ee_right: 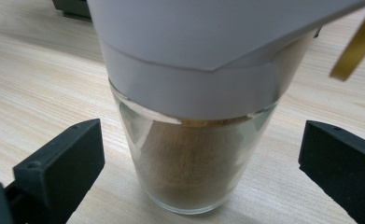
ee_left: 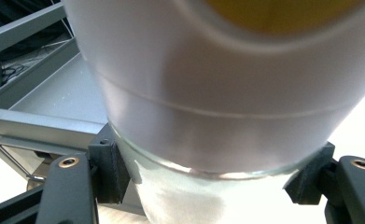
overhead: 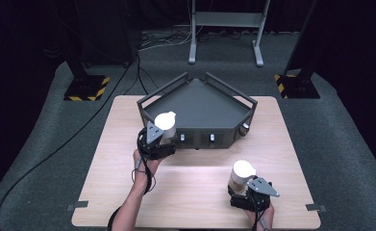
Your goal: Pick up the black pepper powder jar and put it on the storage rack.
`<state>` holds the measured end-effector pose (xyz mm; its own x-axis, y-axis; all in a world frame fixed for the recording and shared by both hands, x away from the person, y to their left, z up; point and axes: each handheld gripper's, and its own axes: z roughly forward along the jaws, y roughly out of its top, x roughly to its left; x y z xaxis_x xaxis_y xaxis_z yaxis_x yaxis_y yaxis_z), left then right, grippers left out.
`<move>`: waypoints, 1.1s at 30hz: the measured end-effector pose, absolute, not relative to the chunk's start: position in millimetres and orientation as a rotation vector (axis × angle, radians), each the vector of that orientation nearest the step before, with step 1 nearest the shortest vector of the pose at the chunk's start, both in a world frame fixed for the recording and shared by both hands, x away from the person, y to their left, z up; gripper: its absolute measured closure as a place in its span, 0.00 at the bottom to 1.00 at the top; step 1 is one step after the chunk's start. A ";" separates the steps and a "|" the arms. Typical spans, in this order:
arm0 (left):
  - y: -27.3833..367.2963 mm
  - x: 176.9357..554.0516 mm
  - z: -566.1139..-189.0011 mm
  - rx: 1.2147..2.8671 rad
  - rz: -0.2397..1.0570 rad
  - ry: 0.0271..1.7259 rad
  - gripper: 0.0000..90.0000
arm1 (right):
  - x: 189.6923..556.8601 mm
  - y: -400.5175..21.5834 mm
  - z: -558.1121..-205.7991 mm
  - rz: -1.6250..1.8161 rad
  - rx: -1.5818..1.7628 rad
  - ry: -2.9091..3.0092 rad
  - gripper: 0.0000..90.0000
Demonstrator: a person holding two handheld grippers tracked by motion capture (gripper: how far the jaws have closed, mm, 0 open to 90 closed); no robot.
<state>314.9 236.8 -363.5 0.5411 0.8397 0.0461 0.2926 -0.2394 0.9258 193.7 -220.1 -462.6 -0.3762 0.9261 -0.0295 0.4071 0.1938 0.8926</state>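
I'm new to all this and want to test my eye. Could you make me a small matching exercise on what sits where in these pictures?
Things:
1. left gripper
2. right gripper
3. dark tray
4. yellow-and-black striped bases

States or places:
A. on the floor beyond the table
B. jaws open either side of a glass standing on the table
C. at the table's far side
D. jaws closed on a white-topped glass

Pairs: 1-D, 2-B, 3-C, 4-A

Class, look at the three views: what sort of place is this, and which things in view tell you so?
Probably a lab or recording studio rather than a home: dark curtained surroundings, hazard-striped stand bases, cables across grey carpet, and one wooden table holding a dark metal tray.
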 end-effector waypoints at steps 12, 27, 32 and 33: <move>235.6 323.5 -352.8 1.793 0.701 0.928 0.34 | 194.4 -220.4 -462.1 1.133 1.240 1.890 0.00; 236.5 341.6 -338.4 1.784 0.697 0.939 0.34 | 194.3 -220.8 -462.3 1.136 1.242 1.889 0.00; 237.1 348.0 -336.1 1.785 0.701 0.954 0.34 | 194.3 -220.9 -462.4 1.137 1.240 1.889 0.00; 237.2 349.3 -336.1 1.784 0.701 0.957 0.34 | 194.2 -220.8 -462.4 1.137 1.240 1.889 0.00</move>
<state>349.3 237.2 -336.1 0.5275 0.8484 0.0444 0.2980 -0.2337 0.9255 194.2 -220.8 -462.4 -0.3812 0.9240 -0.0286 0.4075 0.1957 0.8920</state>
